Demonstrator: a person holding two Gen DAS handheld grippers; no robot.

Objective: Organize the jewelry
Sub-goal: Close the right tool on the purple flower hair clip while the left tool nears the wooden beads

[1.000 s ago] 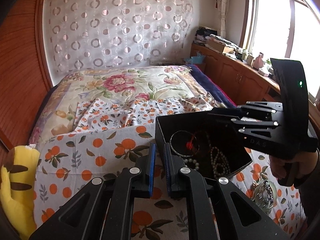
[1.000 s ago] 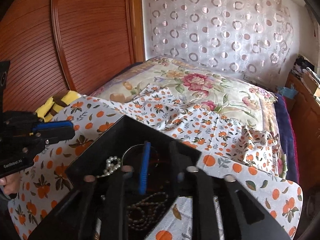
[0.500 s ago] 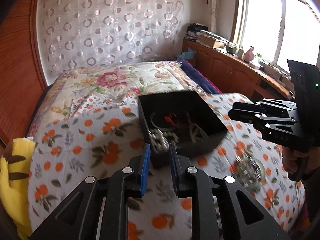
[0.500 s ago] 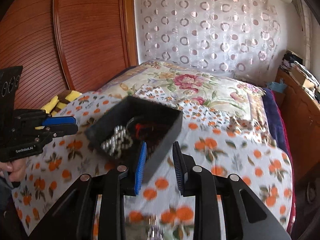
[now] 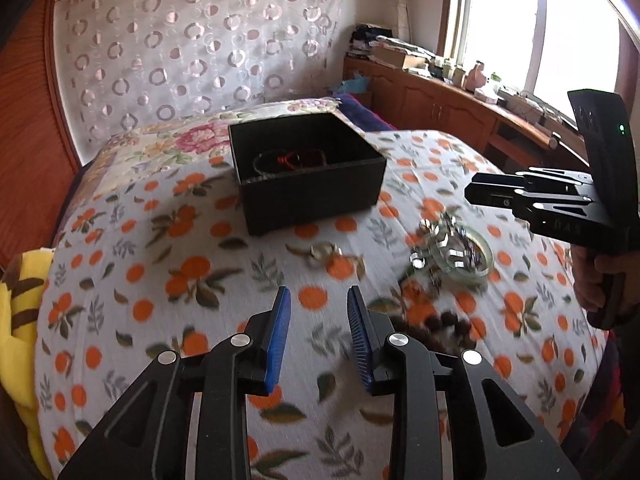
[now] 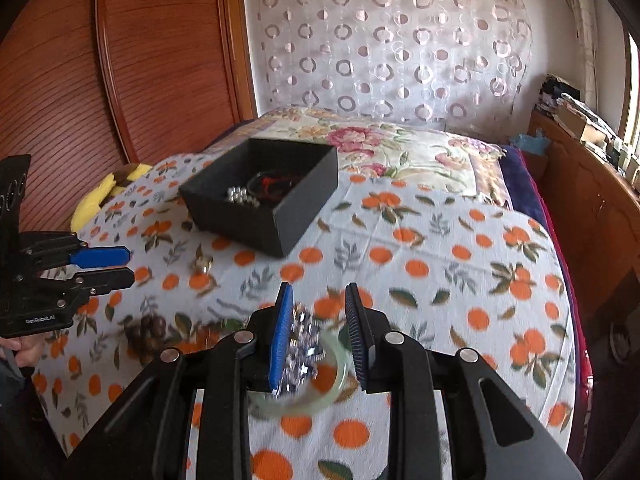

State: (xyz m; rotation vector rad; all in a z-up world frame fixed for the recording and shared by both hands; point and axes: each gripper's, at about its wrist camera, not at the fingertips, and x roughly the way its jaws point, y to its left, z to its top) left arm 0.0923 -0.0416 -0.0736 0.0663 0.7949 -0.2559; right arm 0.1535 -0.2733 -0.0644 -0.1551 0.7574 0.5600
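Left gripper [image 5: 316, 336]: blue pads spread apart, nothing between them, held above the orange-print bedspread [image 5: 120, 280] on the near side of the black box [image 5: 308, 196]. Right gripper [image 6: 318, 334]: blue pads likewise parted, nothing clamped; a pale green bangle [image 6: 340, 376] and a cluster of silvery, faceted jewelry [image 6: 302, 344] lie on the cloth under the gap between them, the cluster close against the left pad, though whether it touches cannot be told through the blur. In the left wrist view this same pile sits to the right of the box, nearer the camera than the box, with the right gripper's tips hanging above it. A string of dark brown beads [image 5: 448, 326] lies nearer still than that pile, just beside the left gripper's right finger. A small gold-toned ring-shaped piece [image 5: 322, 250] rests on the cloth between the box and the left gripper, apart from both. The box stands open and upright on the bedspread, well away from both grippers; inside, a dark bangle with a red cord [image 6: 276, 184] and a clump of pearl-like silver beads [image 6: 240, 194] toward its left inner corner in the right wrist view. Left of the box, at the bed's edge, a yellow plush with brown stripes [image 5: 16, 304]. Beyond the box, a floral quilt [image 6: 400, 148], then a sheer curtain with ring pattern [image 6: 384, 40].
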